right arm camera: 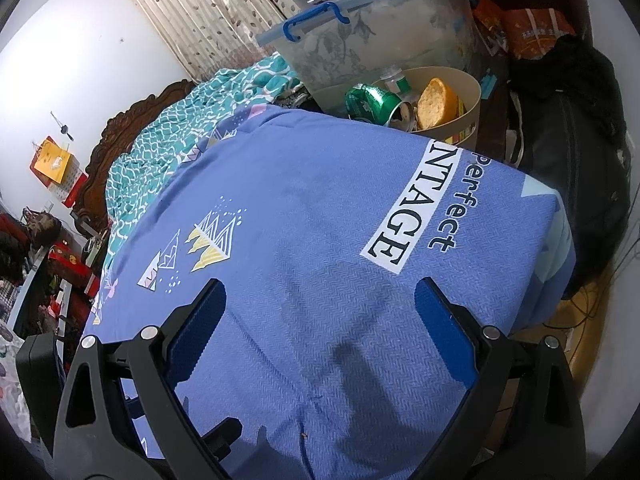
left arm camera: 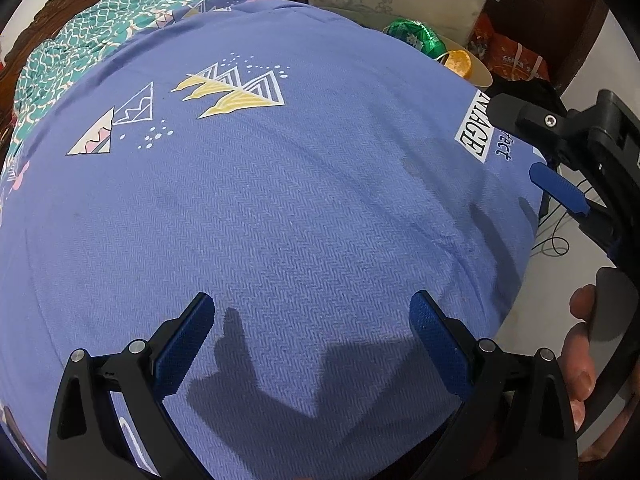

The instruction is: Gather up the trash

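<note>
A beige round bin (right arm camera: 472,98) stands beyond the far edge of the blue printed bed sheet (right arm camera: 320,208). In it lie a crushed green can (right arm camera: 370,100), an orange peel half (right arm camera: 436,102) and a small bottle (right arm camera: 396,80). The bin (left arm camera: 478,70) with the can (left arm camera: 416,36) and peel (left arm camera: 458,60) also shows in the left wrist view. My left gripper (left arm camera: 312,340) is open and empty over the sheet (left arm camera: 280,200). My right gripper (right arm camera: 320,324) is open and empty over the sheet; it also shows in the left wrist view (left arm camera: 536,148) at the right.
A clear storage box with a blue handle (right arm camera: 360,28) stands behind the bin. A teal quilt (right arm camera: 168,136) lies at the carved headboard. Orange snack bags (right arm camera: 532,28) and a black bag (right arm camera: 580,184) sit at the right. Cables lie on the floor (left arm camera: 560,236).
</note>
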Demonstrator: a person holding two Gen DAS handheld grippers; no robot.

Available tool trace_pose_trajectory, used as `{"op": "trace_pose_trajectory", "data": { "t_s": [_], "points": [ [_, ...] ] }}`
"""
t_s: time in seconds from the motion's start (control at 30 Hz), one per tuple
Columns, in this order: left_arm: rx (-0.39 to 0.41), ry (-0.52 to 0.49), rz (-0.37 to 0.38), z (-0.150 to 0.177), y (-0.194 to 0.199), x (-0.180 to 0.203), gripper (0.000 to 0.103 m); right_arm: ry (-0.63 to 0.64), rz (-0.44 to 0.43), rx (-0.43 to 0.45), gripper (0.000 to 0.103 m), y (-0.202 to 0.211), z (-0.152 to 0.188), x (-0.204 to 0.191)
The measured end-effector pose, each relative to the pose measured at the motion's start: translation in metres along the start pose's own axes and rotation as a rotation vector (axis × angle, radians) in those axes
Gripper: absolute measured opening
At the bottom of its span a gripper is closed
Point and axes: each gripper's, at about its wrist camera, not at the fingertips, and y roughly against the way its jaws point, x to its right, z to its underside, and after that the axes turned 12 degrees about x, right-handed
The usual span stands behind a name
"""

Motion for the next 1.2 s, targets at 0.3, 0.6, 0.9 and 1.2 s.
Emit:
{"op": "trace_pose_trajectory", "data": {
  "t_s": [0.3, 0.6, 0.9, 1.2],
  "points": [
    [0.026, 0.006, 0.006, 0.003, 0.010, -0.004, 0.094, 0.023, 0.007, 0.024, 0.094, 0.013, 0.000, -0.008],
    [0.169, 0.020, -0.078, -0.004, 0.043, -0.020, 0.094, 0.065, 0.031, 0.075, 0.094, 0.037, -0.003, -0.017],
    [0.351, -0.018, -0.174, -0.016, 0.082, -0.025, 0.094, 0.107, 0.047, 0.140, 0.094, 0.063, -0.006, -0.029],
    [0.484, -0.017, -0.165, -0.026, 0.115, -0.026, 0.094, 0.174, 0.047, 0.250, 0.095, 0.100, -0.009, -0.047]
  ]
}}
